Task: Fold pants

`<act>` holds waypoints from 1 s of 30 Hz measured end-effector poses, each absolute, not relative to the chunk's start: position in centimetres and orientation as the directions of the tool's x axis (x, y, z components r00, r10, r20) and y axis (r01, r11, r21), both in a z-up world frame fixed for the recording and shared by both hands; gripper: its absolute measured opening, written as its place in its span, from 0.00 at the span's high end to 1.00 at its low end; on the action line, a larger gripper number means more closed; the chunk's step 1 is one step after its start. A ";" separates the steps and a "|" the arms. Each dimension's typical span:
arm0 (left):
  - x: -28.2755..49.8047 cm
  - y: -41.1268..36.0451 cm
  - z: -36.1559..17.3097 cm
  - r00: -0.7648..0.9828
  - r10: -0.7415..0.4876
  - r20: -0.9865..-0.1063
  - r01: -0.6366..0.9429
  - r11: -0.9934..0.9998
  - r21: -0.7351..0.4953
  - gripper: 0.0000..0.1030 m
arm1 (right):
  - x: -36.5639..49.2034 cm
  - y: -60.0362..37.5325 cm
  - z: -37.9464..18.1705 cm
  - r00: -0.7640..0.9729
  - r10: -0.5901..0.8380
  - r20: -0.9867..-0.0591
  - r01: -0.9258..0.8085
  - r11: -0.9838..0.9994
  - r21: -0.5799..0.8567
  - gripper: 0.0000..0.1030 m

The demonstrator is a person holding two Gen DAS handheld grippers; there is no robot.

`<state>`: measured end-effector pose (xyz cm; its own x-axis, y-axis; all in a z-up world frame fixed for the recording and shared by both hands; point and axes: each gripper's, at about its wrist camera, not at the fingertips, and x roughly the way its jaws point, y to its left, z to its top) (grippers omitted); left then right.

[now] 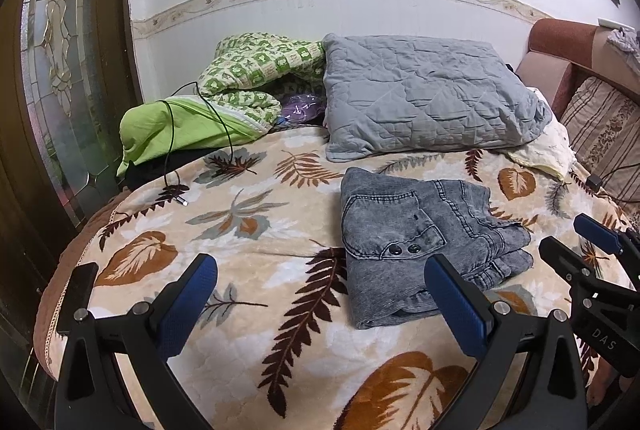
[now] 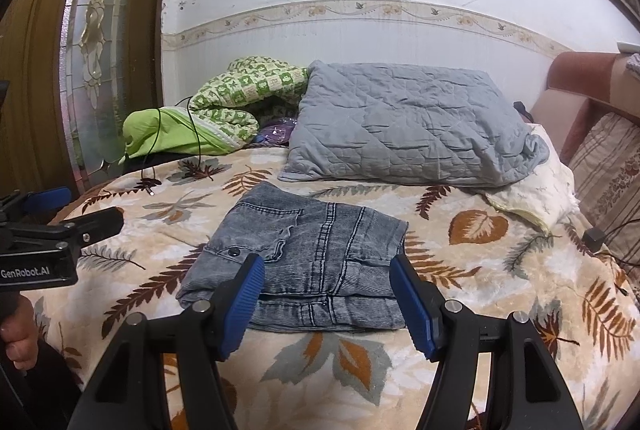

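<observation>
Grey denim pants (image 1: 420,242) lie folded into a compact stack on the leaf-patterned blanket (image 1: 248,222); they also show in the right wrist view (image 2: 308,254). My left gripper (image 1: 320,294) is open and empty, above the blanket just left of and nearer than the pants. My right gripper (image 2: 326,294) is open and empty, its blue pads (image 2: 412,306) hovering at the near edge of the stack without holding it. Each gripper shows in the other's view, the right one (image 1: 576,238) and the left one (image 2: 76,210).
A grey quilted pillow (image 1: 428,94) lies behind the pants. A green patterned quilt (image 1: 248,78) and a lime bundle (image 1: 180,126) with a black cable (image 1: 224,126) sit at the back left. A sofa cushion (image 1: 604,118) is right; a wooden door (image 1: 60,70) is left.
</observation>
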<state>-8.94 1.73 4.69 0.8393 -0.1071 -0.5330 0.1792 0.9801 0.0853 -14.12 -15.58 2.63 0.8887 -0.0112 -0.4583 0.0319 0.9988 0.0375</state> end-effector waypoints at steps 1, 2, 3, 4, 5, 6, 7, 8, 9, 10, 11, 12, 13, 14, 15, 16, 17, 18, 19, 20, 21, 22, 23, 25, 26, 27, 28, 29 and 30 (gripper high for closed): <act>-9.0 1.7 4.7 0.839 -0.109 -0.533 0.181 0.980 0.085 0.00 | -14.1 -15.6 2.6 0.889 -0.010 -0.458 0.031 0.999 0.040 0.33; -9.0 1.6 4.7 0.839 -0.110 -0.533 0.184 0.979 0.086 0.00 | -14.1 -15.6 2.7 0.889 -0.008 -0.457 0.031 0.999 0.042 0.33; -9.0 1.6 4.7 0.840 -0.111 -0.532 0.185 0.979 0.088 0.00 | -14.1 -15.7 2.7 0.890 -0.006 -0.456 0.030 0.998 0.046 0.33; -9.0 1.5 4.7 0.840 -0.114 -0.531 0.188 0.978 0.087 0.00 | -14.1 -15.7 2.7 0.890 -0.005 -0.455 0.030 0.998 0.048 0.33; -9.0 1.5 4.8 0.840 -0.115 -0.531 0.189 0.978 0.087 0.00 | -14.1 -15.7 2.7 0.891 -0.004 -0.455 0.030 0.998 0.049 0.33; -9.1 1.5 4.8 0.840 -0.116 -0.530 0.190 0.978 0.086 0.00 | -14.1 -15.7 2.7 0.891 -0.003 -0.455 0.029 0.998 0.050 0.33; -9.1 1.5 4.9 0.841 -0.120 -0.528 0.192 0.978 0.083 0.00 | -14.1 -15.7 2.7 0.890 -0.002 -0.455 0.028 0.998 0.050 0.33; -9.2 1.5 5.0 0.840 -0.127 -0.527 0.198 0.977 0.080 0.00 | -14.0 -15.7 2.7 0.890 -0.001 -0.456 0.027 0.998 0.050 0.33; -9.2 1.5 5.0 0.840 -0.129 -0.526 0.199 0.977 0.079 0.00 | -14.0 -15.7 2.7 0.890 0.000 -0.456 0.025 0.999 0.049 0.33; -9.2 1.5 5.0 0.841 -0.131 -0.525 0.200 0.977 0.077 0.00 | -14.0 -15.6 2.7 0.890 0.001 -0.455 0.023 0.999 0.048 0.33; -9.2 1.5 5.1 0.841 -0.134 -0.525 0.202 0.976 0.076 0.00 | -14.0 -15.6 2.8 0.891 0.002 -0.455 0.022 0.999 0.048 0.33; -9.2 1.5 5.1 0.840 -0.137 -0.524 0.205 0.976 0.075 0.00 | -13.9 -15.6 2.8 0.891 0.004 -0.455 0.021 0.999 0.048 0.33; -9.2 1.4 5.1 0.841 -0.137 -0.523 0.206 0.976 0.076 0.00 | -13.9 -15.6 2.8 0.890 0.004 -0.455 0.020 0.999 0.048 0.33; -9.3 1.4 5.1 0.842 -0.138 -0.522 0.206 0.976 0.076 0.00 | -13.9 -15.6 2.7 0.890 0.005 -0.456 0.019 0.999 0.048 0.33; -9.3 1.4 5.1 0.842 -0.139 -0.521 0.207 0.975 0.074 0.00 | -13.9 -15.5 2.7 0.890 0.006 -0.456 0.018 0.999 0.047 0.33; -9.3 1.5 5.2 0.842 -0.142 -0.521 0.209 0.975 0.072 0.00 | -13.9 -15.4 2.7 0.890 0.006 -0.456 0.017 0.999 0.047 0.33; -9.3 1.5 5.2 0.843 -0.143 -0.519 0.209 0.975 0.072 0.00 | -13.8 -15.4 2.7 0.890 0.007 -0.457 0.016 0.999 0.046 0.33; -9.3 1.5 5.2 0.843 -0.142 -0.518 0.209 0.975 0.072 0.00 | -13.8 -15.4 2.7 0.889 0.007 -0.457 0.015 0.999 0.045 0.33; -9.4 1.5 5.3 0.843 -0.144 -0.518 0.210 0.975 0.071 0.00 | -13.8 -15.3 2.7 0.889 0.007 -0.457 0.014 0.999 0.044 0.33; -9.4 1.5 5.3 0.843 -0.145 -0.517 0.211 0.975 0.071 0.00 | -13.8 -15.3 2.7 0.889 0.007 -0.458 0.014 0.999 0.043 0.33; -9.4 1.5 5.3 0.844 -0.145 -0.517 0.211 0.975 0.071 0.00 | -13.8 -15.3 2.7 0.889 0.008 -0.458 0.013 0.999 0.043 0.33; -9.4 1.5 5.3 0.845 -0.144 -0.515 0.210 0.975 0.072 0.00 | -13.8 -15.3 2.7 0.889 0.008 -0.458 0.013 0.999 0.042 0.33; -9.4 1.5 5.4 0.845 -0.145 -0.515 0.211 0.975 0.071 0.00 | -13.8 -15.3 2.7 0.889 0.007 -0.458 0.014 0.999 0.042 0.33; -9.4 1.5 5.4 0.845 -0.144 -0.515 0.209 0.975 0.071 0.00 | -13.8 -15.3 2.7 0.889 0.007 -0.458 0.015 0.999 0.043 0.33; -9.5 1.5 5.4 0.845 -0.144 -0.515 0.209 0.975 0.070 0.00 | -13.8 -15.3 2.7 0.888 0.006 -0.459 0.016 0.999 0.043 0.33; -9.4 1.5 5.4 0.845 -0.145 -0.515 0.210 0.975 0.070 0.00 | -13.7 -15.3 2.6 0.888 0.005 -0.460 0.016 0.999 0.042 0.33; -9.4 1.5 5.4 0.845 -0.144 -0.515 0.209 0.975 0.070 0.00 | -13.7 -15.3 2.6 0.887 0.005 -0.461 0.016 0.999 0.042 0.33; -9.4 1.5 5.4 0.845 -0.144 -0.515 0.208 0.976 0.069 0.00 | -13.7 -15.3 2.6 0.887 0.005 -0.462 0.016 0.999 0.042 0.33; -9.4 1.5 5.4 0.845 -0.145 -0.515 0.210 0.975 0.070 0.00 | -13.7 -15.3 2.6 0.887 0.005 -0.462 0.016 0.999 0.041 0.33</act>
